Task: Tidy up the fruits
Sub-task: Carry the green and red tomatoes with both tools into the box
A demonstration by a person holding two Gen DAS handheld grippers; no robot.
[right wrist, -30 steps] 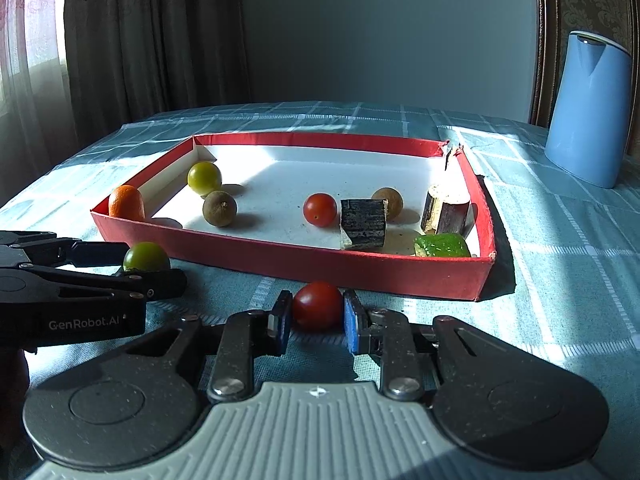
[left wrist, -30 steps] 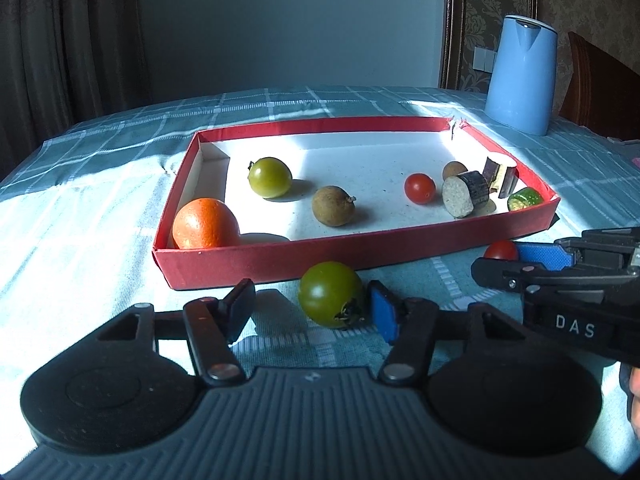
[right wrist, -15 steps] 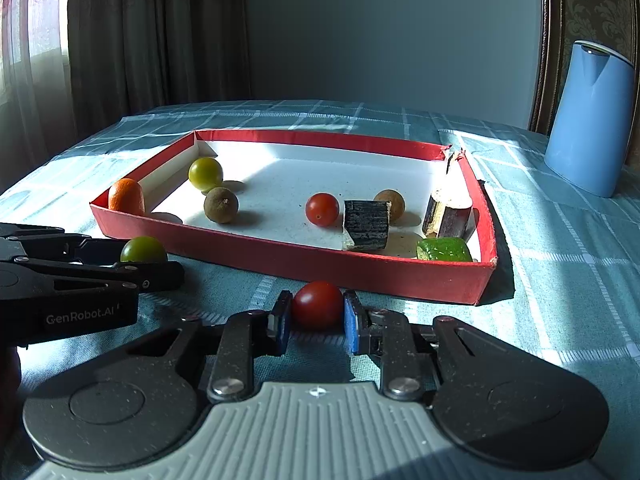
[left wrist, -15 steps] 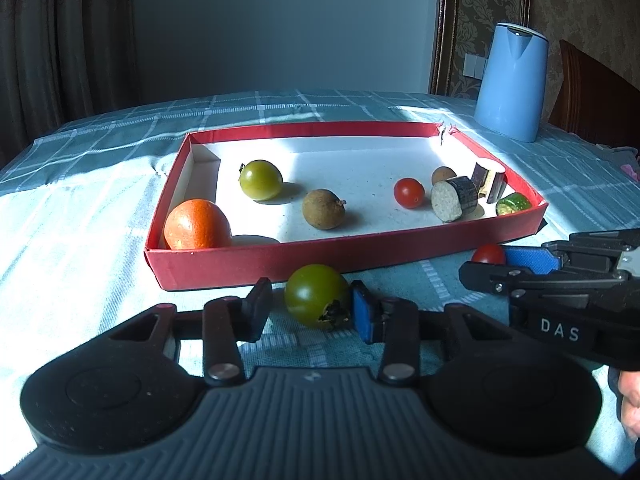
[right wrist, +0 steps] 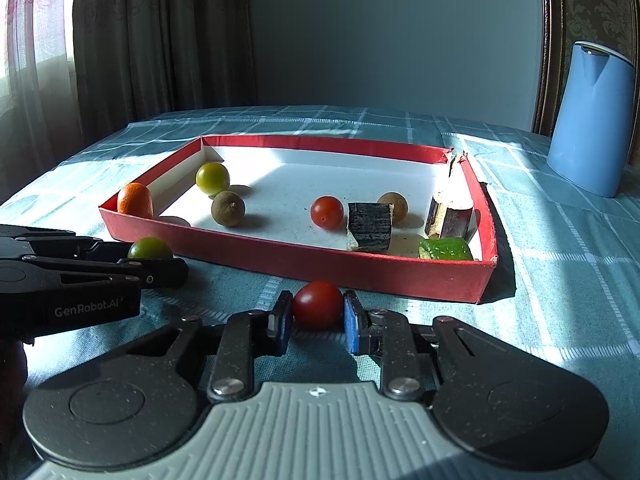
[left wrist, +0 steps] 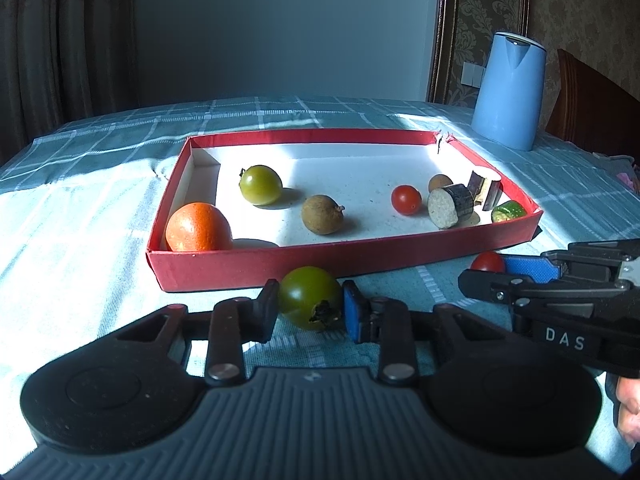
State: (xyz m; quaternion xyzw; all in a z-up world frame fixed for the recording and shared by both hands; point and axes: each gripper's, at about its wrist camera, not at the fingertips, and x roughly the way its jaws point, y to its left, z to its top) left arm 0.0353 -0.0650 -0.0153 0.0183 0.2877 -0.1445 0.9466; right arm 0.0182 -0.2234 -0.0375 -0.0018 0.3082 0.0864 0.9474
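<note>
Right now your left gripper (left wrist: 310, 312) is clasping the green tomato (left wrist: 309, 297) and your right gripper (right wrist: 316, 322) is clasping the red tomato (right wrist: 317, 304), before the red tray (left wrist: 320, 268).

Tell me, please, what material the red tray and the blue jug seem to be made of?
The red tray looks like thin cardboard with a matte finish: its far right corner is torn, and its white inside is dull and papery. The blue jug looks like smooth plastic or coated metal, with an even, softly shining surface; the pictures do not settle which.
</note>
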